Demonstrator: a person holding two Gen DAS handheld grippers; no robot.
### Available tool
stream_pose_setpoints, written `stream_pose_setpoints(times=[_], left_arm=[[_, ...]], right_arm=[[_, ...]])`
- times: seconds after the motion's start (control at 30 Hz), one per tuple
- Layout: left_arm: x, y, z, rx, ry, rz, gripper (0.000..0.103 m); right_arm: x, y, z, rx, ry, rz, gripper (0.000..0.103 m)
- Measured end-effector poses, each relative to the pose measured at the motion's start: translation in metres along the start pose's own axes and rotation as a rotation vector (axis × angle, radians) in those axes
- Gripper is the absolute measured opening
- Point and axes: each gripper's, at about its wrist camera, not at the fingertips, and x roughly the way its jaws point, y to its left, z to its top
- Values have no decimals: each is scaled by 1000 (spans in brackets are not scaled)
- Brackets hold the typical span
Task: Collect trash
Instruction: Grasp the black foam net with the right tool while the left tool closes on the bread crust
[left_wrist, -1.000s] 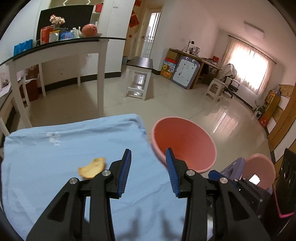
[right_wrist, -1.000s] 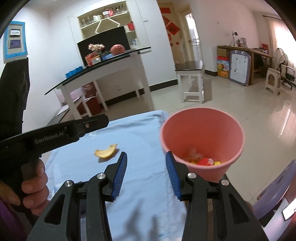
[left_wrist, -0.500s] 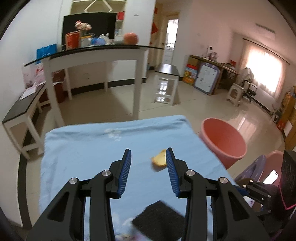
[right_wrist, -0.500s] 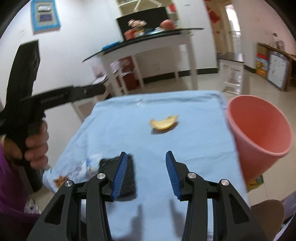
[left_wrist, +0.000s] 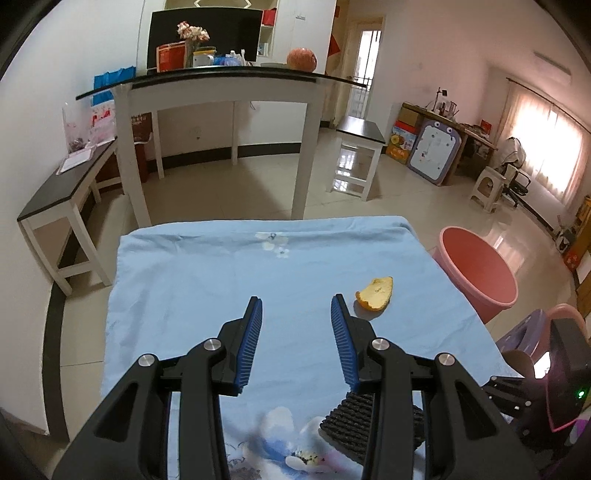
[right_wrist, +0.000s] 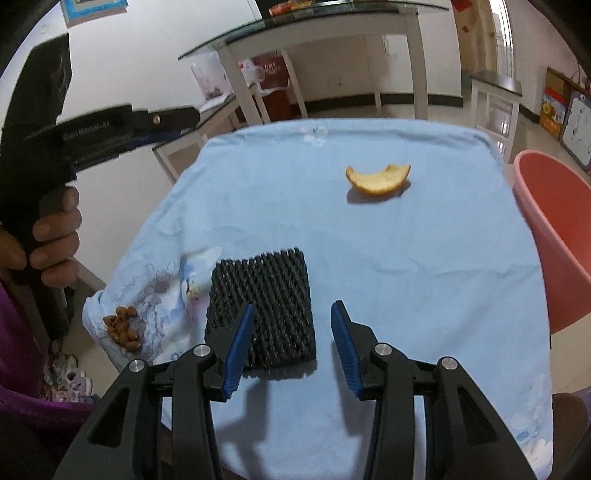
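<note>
A piece of orange peel (left_wrist: 375, 293) lies on the blue cloth-covered table (left_wrist: 207, 266), just right of my open left gripper (left_wrist: 295, 310). The peel also shows in the right wrist view (right_wrist: 378, 180) at mid table. A black foam net sleeve (right_wrist: 262, 314) lies flat just ahead of my open, empty right gripper (right_wrist: 291, 314), nearest the left finger; it shows in the left wrist view (left_wrist: 369, 424) too. A small pile of nut shells (right_wrist: 122, 326) sits at the table's near left corner. A pink bin (left_wrist: 476, 273) stands beside the table's right edge.
The left gripper's body (right_wrist: 92, 133) and the hand holding it show at the left of the right wrist view. A white glass-topped console table (left_wrist: 221, 92), a low bench (left_wrist: 62, 199) and a stool (left_wrist: 358, 158) stand on the tiled floor beyond.
Both grippers swung left from the pink bin and back over the table. The black foam sleeve and nut shells came into view. Both stayed open.
</note>
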Motion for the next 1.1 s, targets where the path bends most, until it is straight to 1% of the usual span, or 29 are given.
stream_pose_setpoints(times=[0.23,0.27,0.3,0.4,0.43,0.53,0.6,0.67,0.77,0.87,0.97,1.1], left_arm=[[12,-5,7,33,13,-35,39],[15,-5,8,35,17,-47,39],[19,-7,9,36,23,-56,39],[31,-15,11,44,43,-84,39],[37,-19,12,53,52,-96,39],[52,-33,13,79,77,-116,39],[67,-44,14,98,113,-133,39],[82,-54,13,111,143,-134,39],[104,-63,12,102,186,-140,39],[124,-73,6,95,220,-107,39],[137,-79,1,87,237,-86,39],[149,-82,-3,51,247,-65,39]], right_arm=[[14,2,0,-13,54,-38,42],[15,2,-1,-10,63,-36,37],[18,2,-1,-7,77,-36,33],[18,2,-3,-1,83,-28,12],[15,2,-3,-2,73,-31,10],[1,-6,-3,29,28,-55,9],[-11,-19,-4,81,-5,-74,9],[-22,-32,-7,127,-28,-101,9],[-36,-50,-12,190,-60,-145,9],[-46,-67,-15,246,-83,-169,9],[-53,-78,-16,275,-98,-181,9],[-57,-87,-15,272,-106,-185,9]])
